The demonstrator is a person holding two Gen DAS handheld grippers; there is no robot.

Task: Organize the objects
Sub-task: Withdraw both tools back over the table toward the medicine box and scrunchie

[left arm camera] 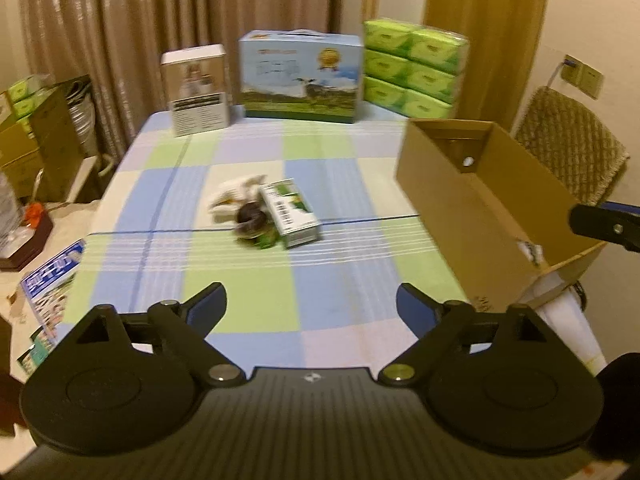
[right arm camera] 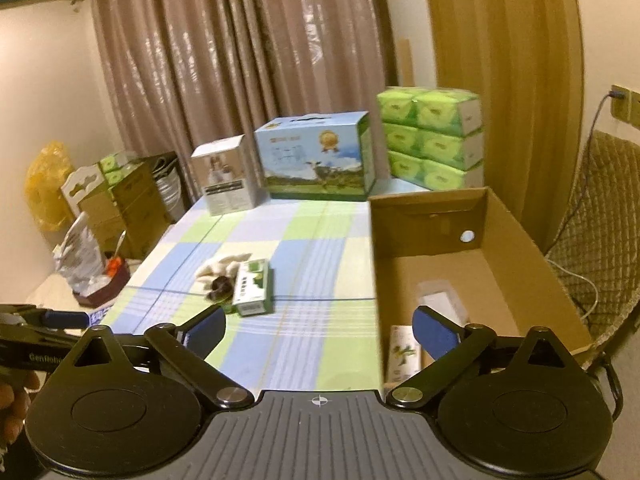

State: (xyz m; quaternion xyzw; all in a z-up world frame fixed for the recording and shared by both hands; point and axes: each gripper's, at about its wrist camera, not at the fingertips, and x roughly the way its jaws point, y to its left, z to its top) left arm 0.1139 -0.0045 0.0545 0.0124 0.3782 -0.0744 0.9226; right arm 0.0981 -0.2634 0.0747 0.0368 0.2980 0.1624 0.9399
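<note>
Green-and-white carton [left arm camera: 291,213] lies ahead of my left gripper [left arm camera: 311,304], jaws spread wide and empty.

My right gripper [right arm camera: 319,326], also agape and empty, hangs by the cardboard box [right arm camera: 520,236]. The carton's long axis runs away from me, slightly skewed; beside it sits something white and dark, perhaps a soft toy [left arm camera: 236,204].

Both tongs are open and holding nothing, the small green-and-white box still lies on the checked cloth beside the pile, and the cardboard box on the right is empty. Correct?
Not quite: the cardboard box is not empty. The right wrist view shows at least two items lying on its floor, one a small carton. The rest holds: left tongs and right tongs are open and hold nothing, and the green-and-white box lies on the checked cloth.
</note>
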